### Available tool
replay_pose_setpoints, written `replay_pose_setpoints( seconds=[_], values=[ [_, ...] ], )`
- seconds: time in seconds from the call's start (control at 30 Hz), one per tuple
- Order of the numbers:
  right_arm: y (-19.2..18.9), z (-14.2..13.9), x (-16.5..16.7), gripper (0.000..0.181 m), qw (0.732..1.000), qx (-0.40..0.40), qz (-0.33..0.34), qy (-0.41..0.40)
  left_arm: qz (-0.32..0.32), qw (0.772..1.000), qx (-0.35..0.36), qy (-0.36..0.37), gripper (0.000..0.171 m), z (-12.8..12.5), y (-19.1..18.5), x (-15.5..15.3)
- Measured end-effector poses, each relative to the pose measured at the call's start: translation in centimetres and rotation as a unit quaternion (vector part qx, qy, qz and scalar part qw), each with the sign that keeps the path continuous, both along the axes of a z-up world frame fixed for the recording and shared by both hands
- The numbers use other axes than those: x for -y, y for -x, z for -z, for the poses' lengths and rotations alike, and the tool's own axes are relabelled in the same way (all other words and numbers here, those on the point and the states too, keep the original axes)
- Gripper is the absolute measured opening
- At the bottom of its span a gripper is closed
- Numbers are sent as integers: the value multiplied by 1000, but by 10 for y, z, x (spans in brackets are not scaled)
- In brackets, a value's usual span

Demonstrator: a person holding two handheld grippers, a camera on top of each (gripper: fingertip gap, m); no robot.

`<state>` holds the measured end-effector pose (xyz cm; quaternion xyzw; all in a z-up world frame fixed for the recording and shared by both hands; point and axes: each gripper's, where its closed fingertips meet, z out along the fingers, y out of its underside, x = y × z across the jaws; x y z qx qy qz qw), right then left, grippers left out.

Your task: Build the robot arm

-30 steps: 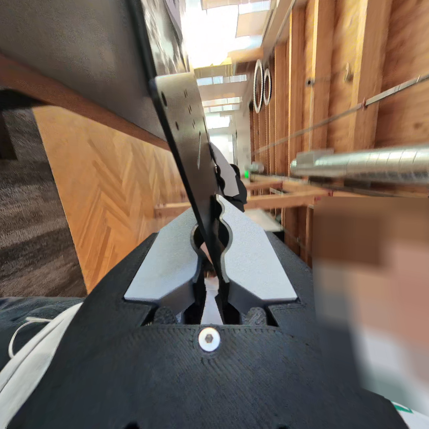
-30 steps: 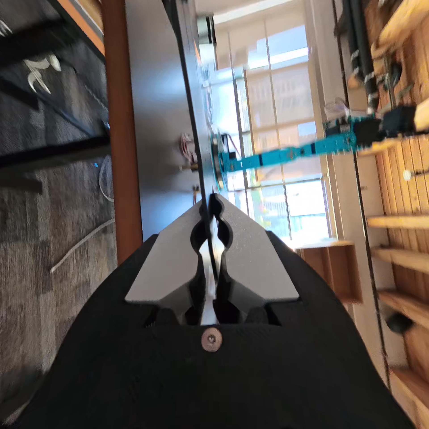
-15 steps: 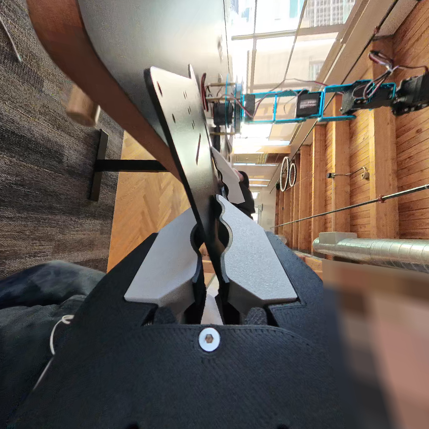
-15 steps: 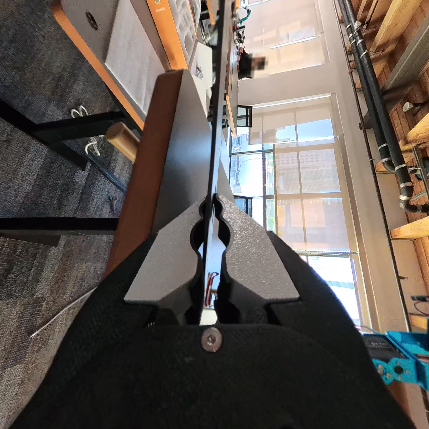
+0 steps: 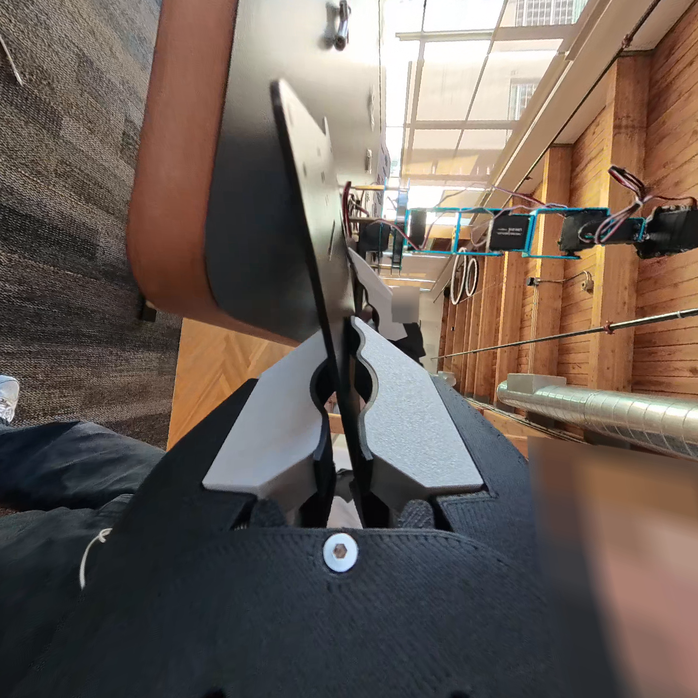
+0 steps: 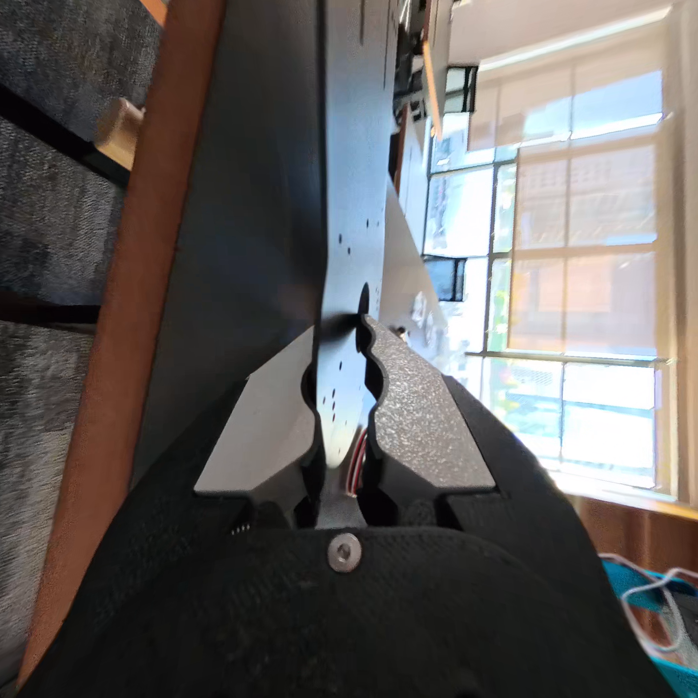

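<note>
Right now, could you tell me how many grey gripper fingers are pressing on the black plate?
4: the left gripper has one on each face of the black plate, and so does the right gripper.

No readable writing; only blurred marks on a black servo (image 5: pixel 508 235).

A dark table (image 5: pixel 264 158) with a rounded wooden edge stands on grey carpet (image 5: pixel 68 189). A silver duct (image 5: pixel 604 415) runs along the wooden wall (image 5: pixel 661 302).

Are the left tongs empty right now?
No, the left tongs are shut on the edge of a black plate with small holes.
</note>
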<state>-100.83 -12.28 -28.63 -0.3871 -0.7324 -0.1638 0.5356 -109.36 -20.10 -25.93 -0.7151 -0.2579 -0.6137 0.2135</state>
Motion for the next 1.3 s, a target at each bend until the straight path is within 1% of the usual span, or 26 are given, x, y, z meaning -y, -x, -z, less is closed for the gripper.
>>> replay_pose_setpoints(
  seconds=[0.07,0.13,0.2,0.27,0.37,0.43,0.53,0.6,0.63,0.7,0.73,0.8,0.87,0.9,1.0,1.03,1.13,1.17,1.3],
  values=[
    [-7,2,0,24,998,-13,23,49,-6,1000,-5,2,0,3,0,-6],
    [-18,2,4,25,993,-35,52,105,-10,1000,0,3,0,4,-2,-10],
    [-26,-2,13,34,982,-72,69,162,-17,1000,-12,2,0,6,-3,-14],
    [-33,-2,21,34,972,-86,82,202,-26,1000,-16,4,0,8,-3,-16],
    [-28,-12,29,34,964,-117,60,233,-49,999,-17,7,0,10,1,-19],
    [-21,-11,31,35,955,-115,55,269,-66,998,-17,9,0,10,3,-20],
    [-9,-13,34,41,933,-124,45,335,-83,996,-25,10,0,9,2,-21],
    [-5,-17,35,43,923,-137,41,358,-96,995,-30,11,0,7,1,-20],
    [-3,-21,37,43,925,-146,29,349,-103,994,-31,12,0,7,0,-20],
    [2,-27,40,40,939,-154,-3,308,-116,993,-31,15,0,7,-3,-18],
    [5,-26,44,34,944,-148,-21,293,-128,991,-31,16,0,7,-4,-18],
    [8,-17,48,29,948,-130,-40,288,-154,987,-28,19,0,7,-2,-16],
    [8,-4,55,31,946,-98,-52,303,-174,984,-25,22,0,7,-2,-14],
    [8,-3,55,31,949,-94,-60,295,-185,982,-23,24,0,8,-2,-14],
    [8,-6,46,26,967,-89,-77,226,-210,977,-12,32,0,8,-5,-13],
    [8,-7,43,24,972,-89,-83,203,-215,976,-10,34,0,8,-8,-13],
    [8,-10,35,9,981,-92,-95,144,-222,974,-12,42,0,6,-14,-13],
    [7,-13,34,8,981,-98,-98,134,-224,974,-12,44,0,5,-14,-14],
    [7,-25,31,5,976,-119,-113,139,-206,978,-8,45,1,1,-16,-13]
  ],
)
